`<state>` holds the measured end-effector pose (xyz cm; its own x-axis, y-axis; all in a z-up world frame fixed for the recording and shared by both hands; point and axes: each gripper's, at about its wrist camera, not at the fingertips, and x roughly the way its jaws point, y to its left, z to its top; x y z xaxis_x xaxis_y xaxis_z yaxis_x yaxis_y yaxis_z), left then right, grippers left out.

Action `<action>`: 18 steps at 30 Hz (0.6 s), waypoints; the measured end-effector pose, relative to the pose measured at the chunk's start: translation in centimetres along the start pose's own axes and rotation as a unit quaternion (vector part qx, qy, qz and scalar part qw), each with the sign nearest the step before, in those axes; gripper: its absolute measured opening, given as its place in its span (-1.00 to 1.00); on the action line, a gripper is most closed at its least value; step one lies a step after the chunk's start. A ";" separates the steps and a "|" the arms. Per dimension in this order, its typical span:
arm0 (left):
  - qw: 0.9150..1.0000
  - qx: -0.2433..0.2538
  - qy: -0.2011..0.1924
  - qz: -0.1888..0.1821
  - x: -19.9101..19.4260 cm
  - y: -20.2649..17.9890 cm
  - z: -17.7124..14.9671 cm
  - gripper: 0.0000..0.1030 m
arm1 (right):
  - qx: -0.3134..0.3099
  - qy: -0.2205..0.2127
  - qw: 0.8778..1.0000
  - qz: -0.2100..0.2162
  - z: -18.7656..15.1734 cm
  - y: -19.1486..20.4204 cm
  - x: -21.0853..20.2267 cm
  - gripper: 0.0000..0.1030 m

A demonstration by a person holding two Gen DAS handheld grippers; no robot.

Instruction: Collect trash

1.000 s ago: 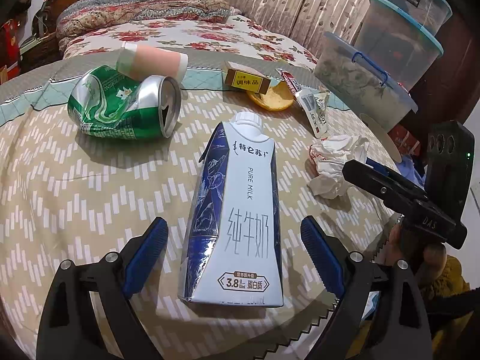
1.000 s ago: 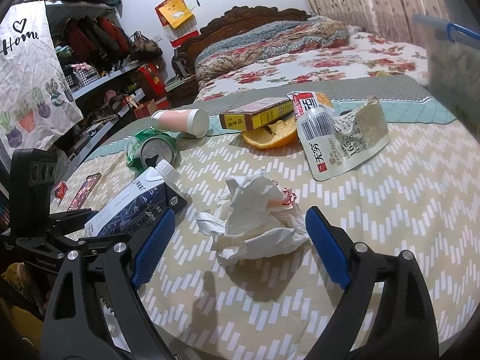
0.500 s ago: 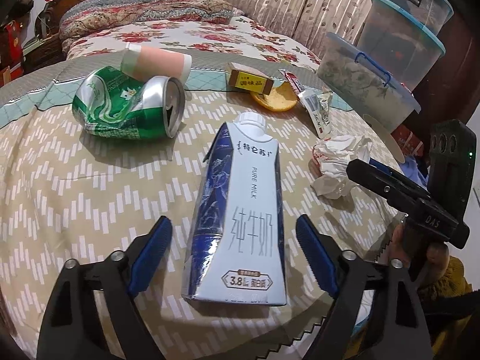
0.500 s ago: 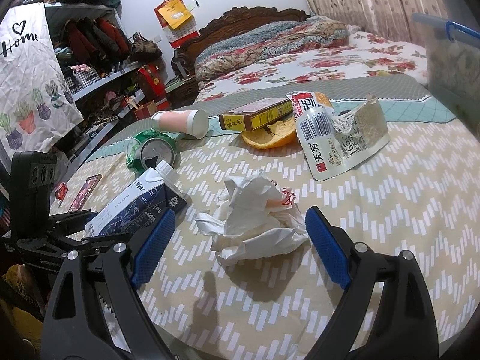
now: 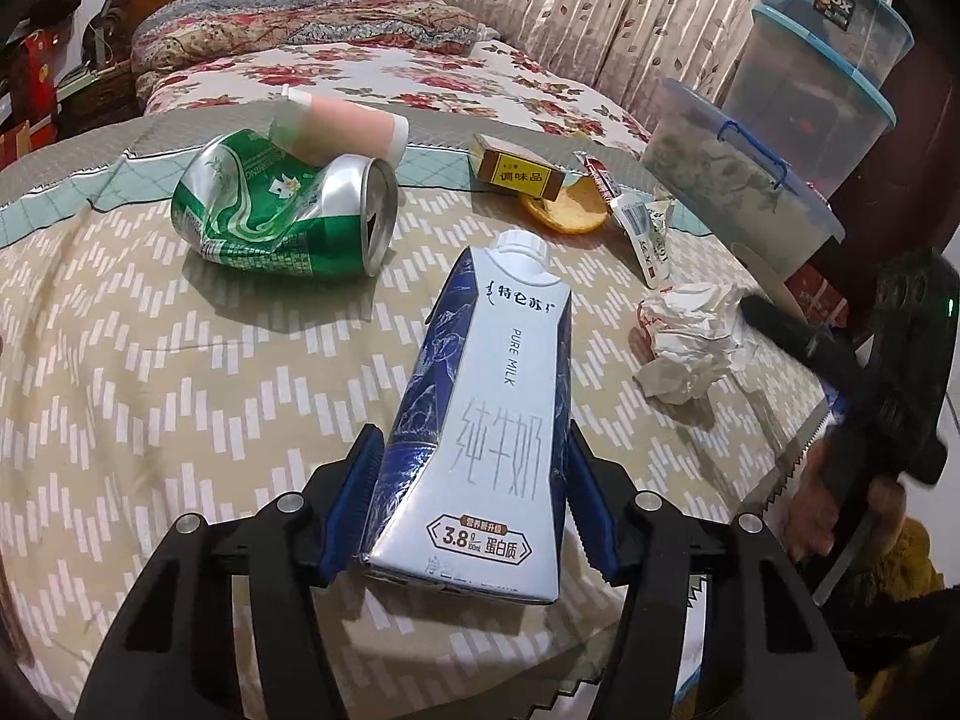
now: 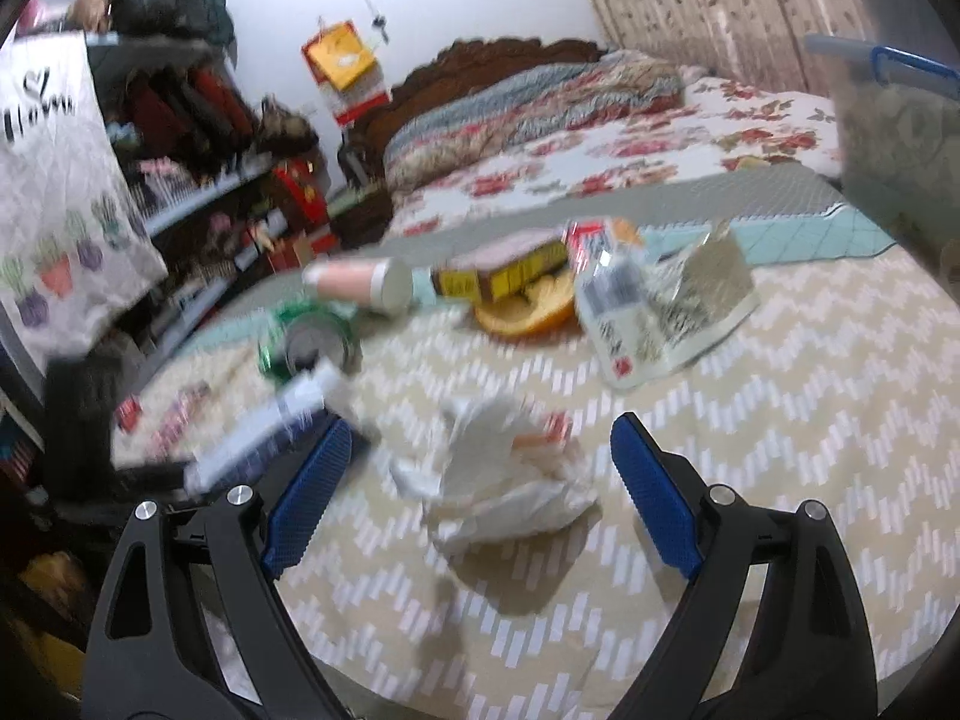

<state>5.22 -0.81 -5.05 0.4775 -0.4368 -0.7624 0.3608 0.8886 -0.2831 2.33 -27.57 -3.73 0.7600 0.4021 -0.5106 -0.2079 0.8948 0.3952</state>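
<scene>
A blue and white milk carton (image 5: 492,396) lies on the patterned table cover (image 5: 150,390). My left gripper (image 5: 473,432) straddles its lower half, jaws closing, and both blue pads touch the carton's sides. A crumpled white paper wad (image 6: 510,480) lies between the wide-apart fingers of my right gripper (image 6: 480,423), which is open and clear of it. The right wrist view is blurred. The wad (image 5: 690,342) also shows to the carton's right in the left wrist view, and the carton (image 6: 270,438) shows at the left in the right wrist view.
Farther back on the table lie a crushed green can (image 5: 282,222), a pink cup (image 5: 342,132) on its side, a yellow box (image 5: 519,171), an orange peel (image 5: 570,216) and a snack wrapper (image 5: 648,234). Stacked plastic storage boxes (image 5: 738,204) stand at the right, a bed (image 5: 360,72) behind.
My left gripper's jaws have closed in from wide open until the pads meet the milk carton's sides. The right gripper stays open around the paper wad, its view now blurred.
</scene>
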 end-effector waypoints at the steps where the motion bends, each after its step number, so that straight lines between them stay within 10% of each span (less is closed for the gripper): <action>1: 1.000 -0.001 0.000 -0.002 0.0 0.1 0.0 0.09 | -0.003 -0.005 1.000 -0.003 0.8 -0.1 -0.2 0.71; 14: 1.000 -0.006 -0.001 -0.010 -0.3 0.6 -0.3 0.09 | -0.122 0.119 0.976 -0.138 8.7 -2.5 10.7 0.33; 18: 1.000 0.000 0.000 -0.007 -0.3 0.5 -0.2 0.09 | -0.114 0.156 0.968 -0.161 7.5 -4.3 10.9 -0.37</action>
<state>5.13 -0.22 -5.09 0.4719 -0.4489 -0.7588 0.3668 0.8826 -0.2940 16.13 -28.49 -5.31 0.5930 0.1028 -0.7986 -0.1479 0.9888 0.0174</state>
